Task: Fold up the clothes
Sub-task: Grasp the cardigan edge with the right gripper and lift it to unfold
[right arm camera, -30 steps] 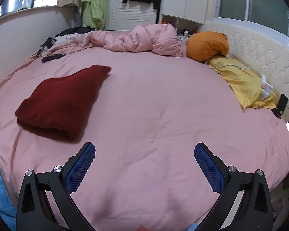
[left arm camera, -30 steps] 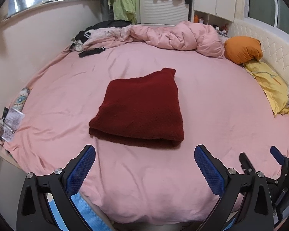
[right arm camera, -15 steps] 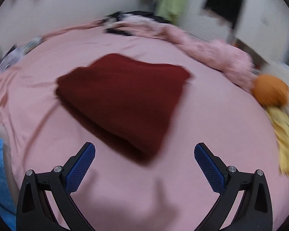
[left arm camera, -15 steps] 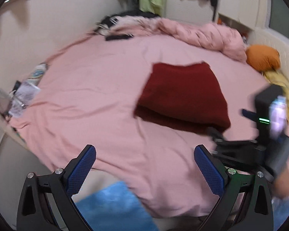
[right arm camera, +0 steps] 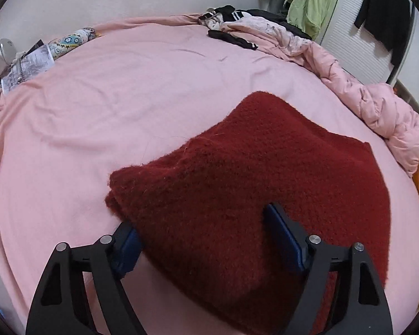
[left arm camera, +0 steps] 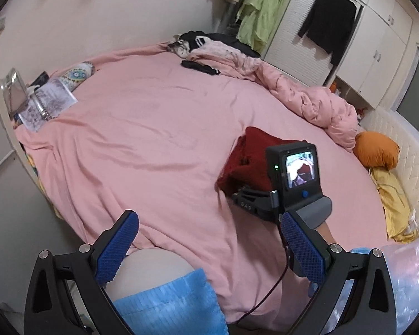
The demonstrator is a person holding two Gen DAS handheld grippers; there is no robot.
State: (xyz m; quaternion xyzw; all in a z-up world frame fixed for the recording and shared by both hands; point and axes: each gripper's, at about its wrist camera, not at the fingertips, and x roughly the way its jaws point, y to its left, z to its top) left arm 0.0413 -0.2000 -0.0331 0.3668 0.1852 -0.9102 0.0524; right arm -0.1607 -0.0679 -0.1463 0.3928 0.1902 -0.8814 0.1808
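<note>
A folded dark red knit sweater (right arm camera: 251,178) lies on the pink bed sheet (right arm camera: 125,106). My right gripper (right arm camera: 209,234) is pushed into the sweater's near edge, its jaws wide apart: the left finger sits under the fabric and the right finger on top of it. In the left wrist view the sweater (left arm camera: 251,162) is partly hidden behind the right gripper's body and screen (left arm camera: 296,173). My left gripper (left arm camera: 209,251) is open and empty, above the bed's near edge, well back from the sweater.
A bunched pink duvet (left arm camera: 307,97) and dark clothes (left arm camera: 204,42) lie at the far side of the bed. An orange pillow (left arm camera: 377,150) and a yellow cloth (left arm camera: 393,201) are on the right. Papers (left arm camera: 44,103) lie at the left edge. Blue fabric (left arm camera: 170,304) is below the left gripper.
My right gripper has moved forward and left into the sweater's near edge, lifting it slightly. My left gripper has pulled back and swung left, away from the sweater.
</note>
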